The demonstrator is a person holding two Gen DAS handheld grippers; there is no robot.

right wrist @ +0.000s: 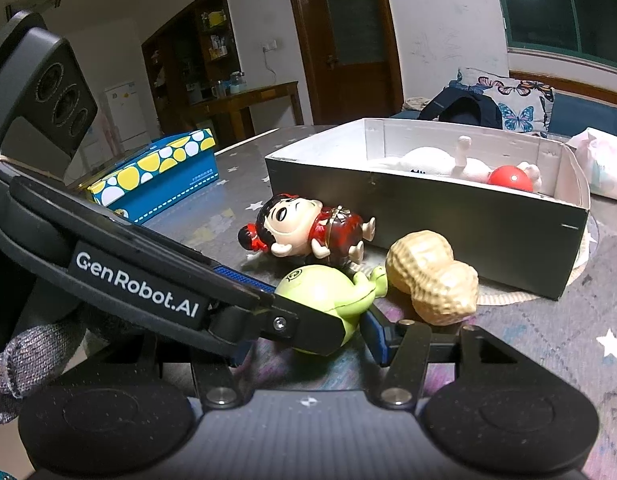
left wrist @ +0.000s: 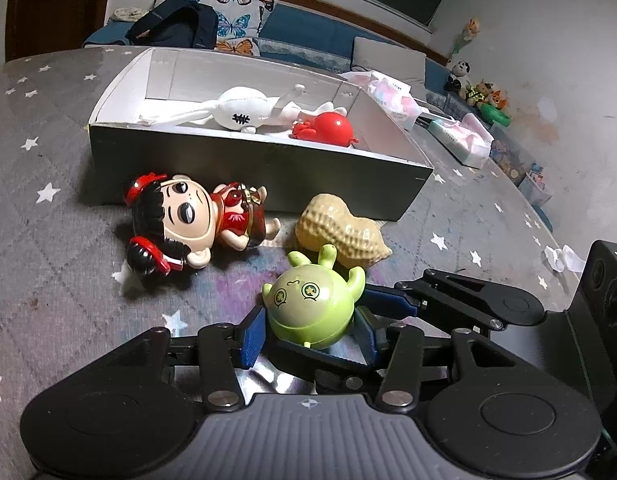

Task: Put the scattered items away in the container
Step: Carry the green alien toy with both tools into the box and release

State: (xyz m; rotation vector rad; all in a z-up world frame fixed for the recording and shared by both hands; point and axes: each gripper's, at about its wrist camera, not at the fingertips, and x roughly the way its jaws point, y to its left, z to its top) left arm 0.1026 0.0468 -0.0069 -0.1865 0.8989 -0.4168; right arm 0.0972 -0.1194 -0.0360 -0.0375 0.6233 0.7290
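A round green toy sits between the blue pads of the left claw on a grey, star-printed counter. The jaws are spread wide on either side of the toy, and the pads do not appear to press on it.

In the right wrist view the same green toy lies low in the foreground. The left claw's black arm crosses in front of the right claw. Only one of the right claw's blue pads shows, next to the toy, so whether that claw is apart or together cannot be told.

Just behind the green toy lies a tan peanut-shaped toy, and to its left a doll in a red dress lies on its back. Both rest against the front wall of an open cardboard box, the container, which holds a white stuffed rabbit and a red ball toy. A blue box with yellow and white spots stands apart on the counter.
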